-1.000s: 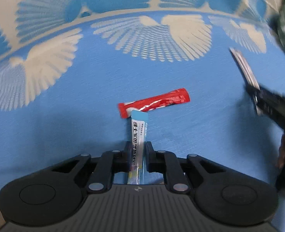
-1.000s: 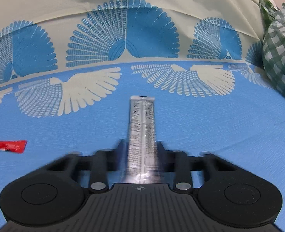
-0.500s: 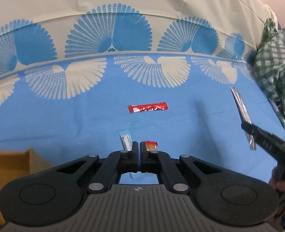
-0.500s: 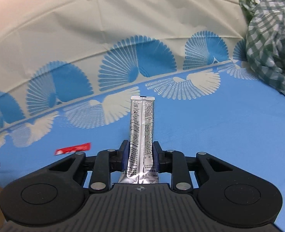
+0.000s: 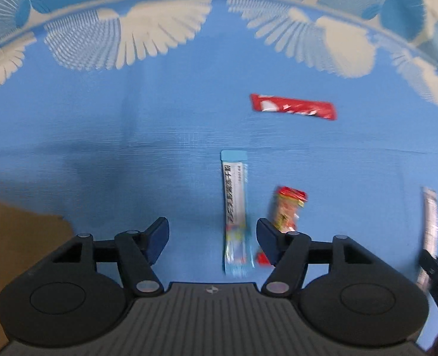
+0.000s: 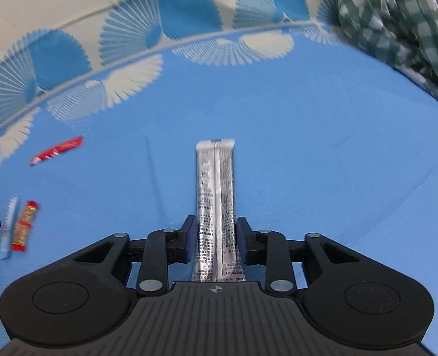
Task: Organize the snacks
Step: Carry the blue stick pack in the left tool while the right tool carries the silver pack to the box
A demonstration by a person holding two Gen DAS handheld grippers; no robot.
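The left gripper [image 5: 213, 238] is hanging over the blue cloth [image 5: 130, 136] with its fingers [image 5: 158, 238] standing spread; they have just been opening, and nothing is pressed between them; the blue stick [image 5: 234, 207] is lying flat on the cloth in the gap between the fingers, nearer the right-hand finger, running lengthways along the way the gripper is pointing, and touching neither pad; just beside it, to the right, the orange pack [image 5: 287, 209] is lying almost parallel, its near end going out of sight behind the right-hand finger; farther out and to the right the red stick [image 5: 293, 106] is lying crosswise, well apart from the fingers; a brown box edge [image 5: 17, 237] is showing at the lower left.

The right gripper [image 6: 216, 238] is pinching the silver stick [image 6: 216, 187] by its lower part; its fingers [image 6: 189, 238] have been easing open slightly, yet both pads are lying against the stick's sides; the stick is rising straight out from between the fingers, its upper end free above the cloth; in this view the blue stick [image 6: 8, 228] and orange pack [image 6: 24, 227] are lying side by side far off to the left, the red stick [image 6: 57, 149] beyond them; a green checked fabric [image 6: 397, 20] is bunching at the upper right.

In the left view the silver stick [image 5: 431, 225] is showing at the right edge, held by the right gripper [image 5: 426, 270].
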